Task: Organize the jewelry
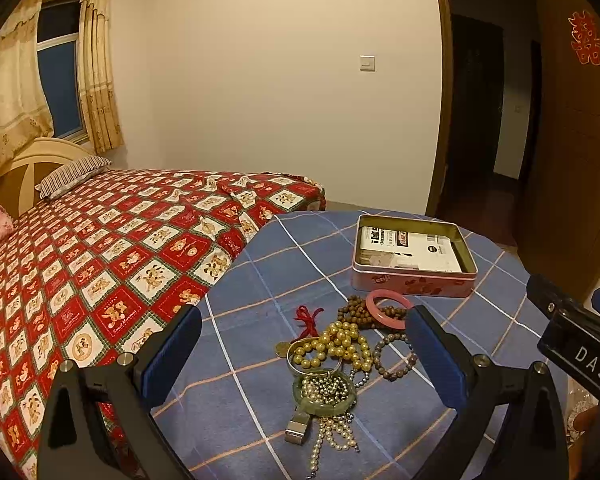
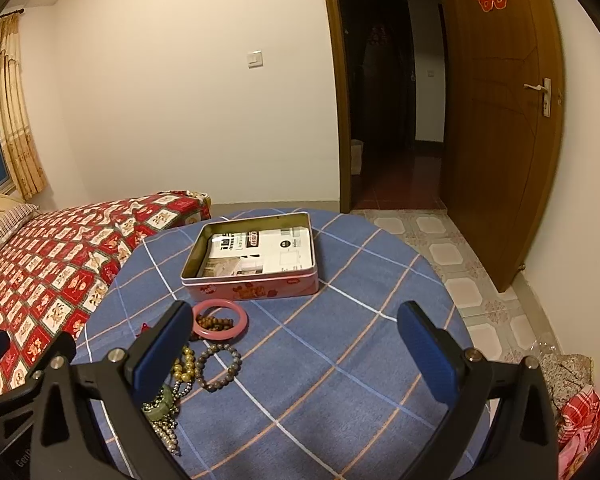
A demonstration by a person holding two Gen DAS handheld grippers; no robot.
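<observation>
A heap of jewelry lies on the blue checked tablecloth [image 1: 260, 272]: a pink bangle [image 1: 388, 313], brown wooden beads [image 1: 356, 309], a yellow pearl string [image 1: 340, 346], a grey bead bracelet [image 1: 394, 356], a green jade ring [image 1: 324, 394] with small beads, and a red cord [image 1: 309, 318]. An open pink tin [image 1: 414, 258] with papers inside stands behind the heap. My left gripper [image 1: 304, 360] is open and empty, its fingers on either side of the heap. My right gripper [image 2: 296, 352] is open and empty, right of the pink bangle [image 2: 219, 319] and near the tin [image 2: 256, 256].
A bed with a red patterned cover [image 1: 100, 264] adjoins the table's left side. An open wooden door [image 2: 496, 120] and tiled floor [image 2: 452, 256] lie to the right. Bags [image 2: 576, 408] sit on the floor at lower right. The right gripper's body [image 1: 572, 344] shows in the left wrist view.
</observation>
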